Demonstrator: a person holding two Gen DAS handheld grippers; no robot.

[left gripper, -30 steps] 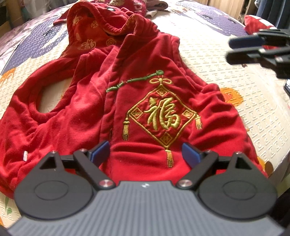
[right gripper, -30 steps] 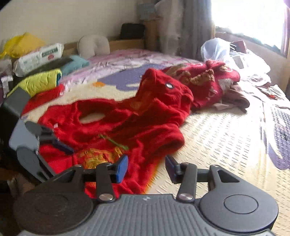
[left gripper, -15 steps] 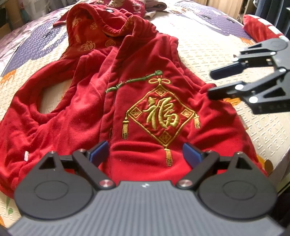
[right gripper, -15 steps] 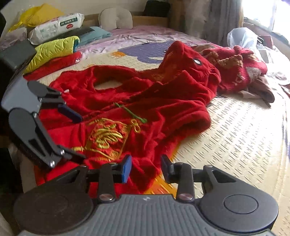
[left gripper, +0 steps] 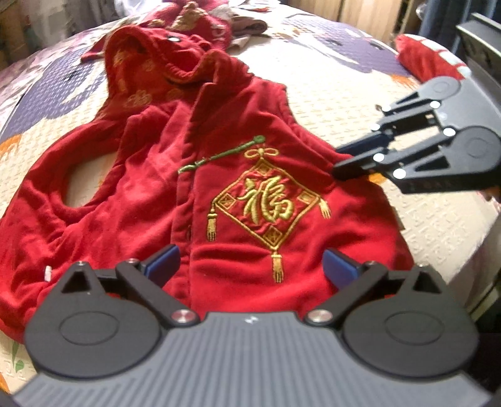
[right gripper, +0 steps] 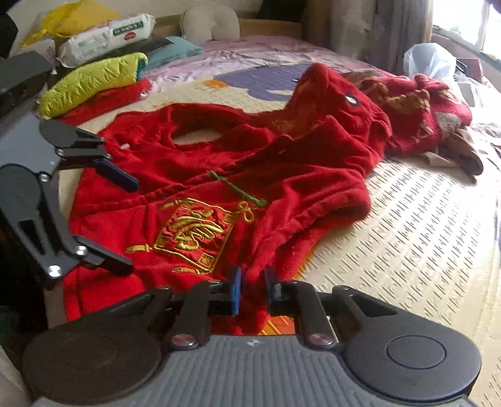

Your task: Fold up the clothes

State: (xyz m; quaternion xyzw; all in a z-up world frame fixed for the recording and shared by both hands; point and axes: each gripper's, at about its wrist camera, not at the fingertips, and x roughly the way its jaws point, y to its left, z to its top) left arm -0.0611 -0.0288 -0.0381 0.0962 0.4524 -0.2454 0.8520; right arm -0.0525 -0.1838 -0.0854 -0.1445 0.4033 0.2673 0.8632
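Centrally on the cream quilted bed point(right gripper: 407, 238) lies the red fleece hooded vest point(left gripper: 266, 200). Right tool point(right gripper: 250, 292) is closing on its lower-right hem; left tool point(left gripper: 250, 266) is opening, empty, above the bottom edge. Bare bed lies right.

Around me, off the job:
1 cream patterned bedspread point(right gripper: 422, 238) with purple patches.
1 lime-yellow quilted bundle point(right gripper: 90, 81), stacked on a red folded piece point(right gripper: 106, 100).
1 white wipes pack point(right gripper: 106, 37) behind it, beside a yellow bag point(right gripper: 69, 15).
1 teal cloth point(right gripper: 175, 50).
1 beige neck pillow point(right gripper: 211, 26) at the headboard.
1 clear plastic bag point(right gripper: 429, 62) near the window.
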